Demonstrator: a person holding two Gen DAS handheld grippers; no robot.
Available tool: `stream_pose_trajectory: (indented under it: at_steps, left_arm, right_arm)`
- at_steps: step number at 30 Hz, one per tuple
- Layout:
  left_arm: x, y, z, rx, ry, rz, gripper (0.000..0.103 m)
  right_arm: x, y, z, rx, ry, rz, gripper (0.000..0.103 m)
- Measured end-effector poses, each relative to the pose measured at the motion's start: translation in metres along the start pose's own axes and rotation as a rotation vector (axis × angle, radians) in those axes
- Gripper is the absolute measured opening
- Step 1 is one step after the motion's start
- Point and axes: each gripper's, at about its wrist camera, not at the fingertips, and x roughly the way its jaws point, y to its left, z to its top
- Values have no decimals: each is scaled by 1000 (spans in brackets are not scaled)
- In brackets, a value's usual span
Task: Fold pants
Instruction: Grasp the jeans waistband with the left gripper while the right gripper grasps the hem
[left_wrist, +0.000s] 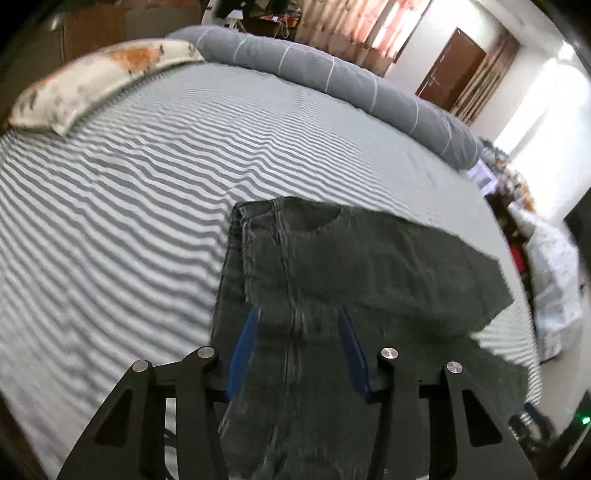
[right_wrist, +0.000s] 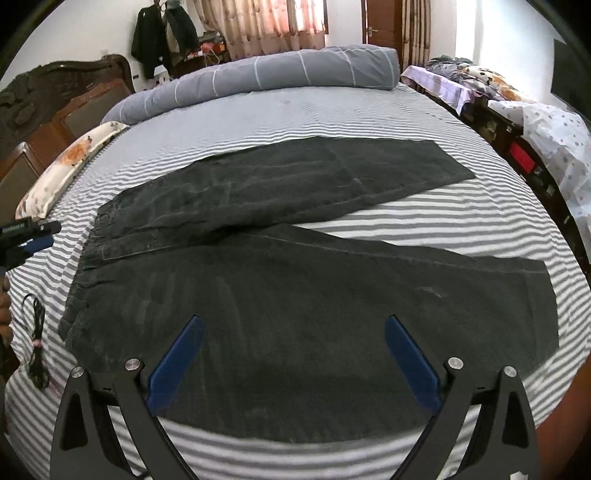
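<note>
My left gripper (left_wrist: 297, 321) has dark denim between its blue fingers (left_wrist: 242, 347), but I cannot tell whether they pinch it. My right gripper (right_wrist: 293, 328) hangs with jaws spread wide above the pants (right_wrist: 295, 314), which lie flat on the striped bed (right_wrist: 461, 206), legs apart.

Your left tongs (left_wrist: 297, 321) have their blue fingertips (left_wrist: 246, 325) buried under the dark grey denim pants (left_wrist: 354, 266), so contact stays unclear. That view smears with blur, and the picture's bottom edge cuts off the trouser cloth.
</note>
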Motion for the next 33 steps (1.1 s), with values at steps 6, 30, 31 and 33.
stream_pose_trajectory:
  at_steps: [6,30,31,33]
  left_arm:
    - [43,26,22,-47,-12,-56,41]
    - [136,52,78,-160,14,-90,34]
    - [138,50,79,-162,7,-85,34]
    - [139,45,78,-153,-15,-72,34]
  right_arm:
    - [35,24,26,-36,14,7,98]
    - [142,71,95,-177,31,7,98]
    - [146,71,101,-196,34,15,98]
    - [156,69,116,-225,49,51,98]
